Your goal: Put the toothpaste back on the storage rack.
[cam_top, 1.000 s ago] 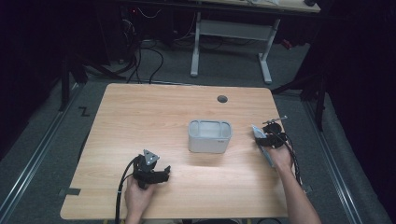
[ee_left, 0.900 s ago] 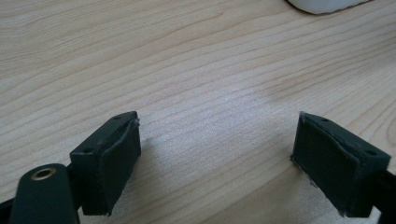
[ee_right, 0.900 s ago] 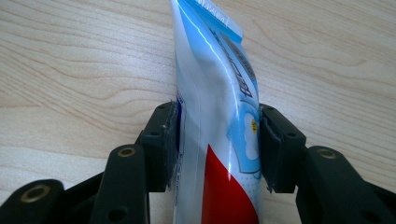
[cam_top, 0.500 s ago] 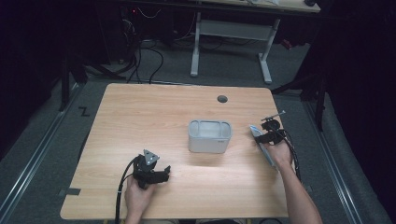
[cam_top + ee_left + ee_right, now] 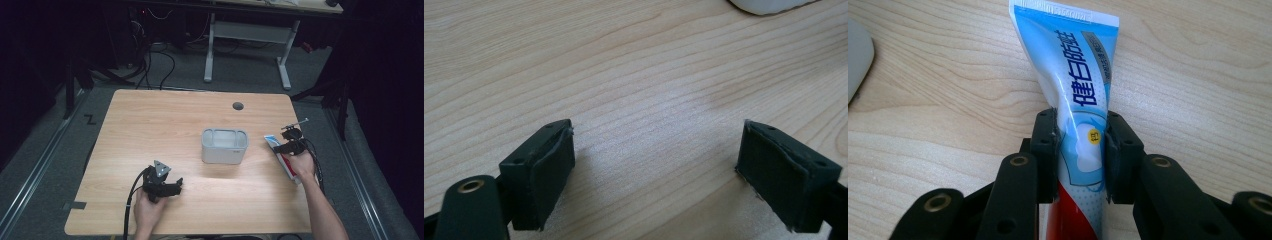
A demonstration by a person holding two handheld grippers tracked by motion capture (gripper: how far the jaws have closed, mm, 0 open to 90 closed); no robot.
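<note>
Here, blue Chinese characters are being displayed down the white-and-blue body of a toothpaste tube (image 5: 1083, 100), with smaller print on a grey band beside them too fine to be read and a small yellow round mark lower down, just between the jaws. The tube is being clamped across its middle by the right gripper (image 5: 1080, 155), both black pads being pressed against its sides, while its flat crimped end is being pointed away over the wooden table (image 5: 1198, 75). In the high view, the tube (image 5: 283, 159) is being held at the table's right side, just beside a grey rectangular container (image 5: 224, 146) near the centre. The left gripper (image 5: 656, 170) is being held low over bare wood near the front edge, its jaws being kept wide apart with nothing between them. One tube, one container and two grippers are being shown, each gripper (image 5: 160, 184) being gripped by one hand.
</note>
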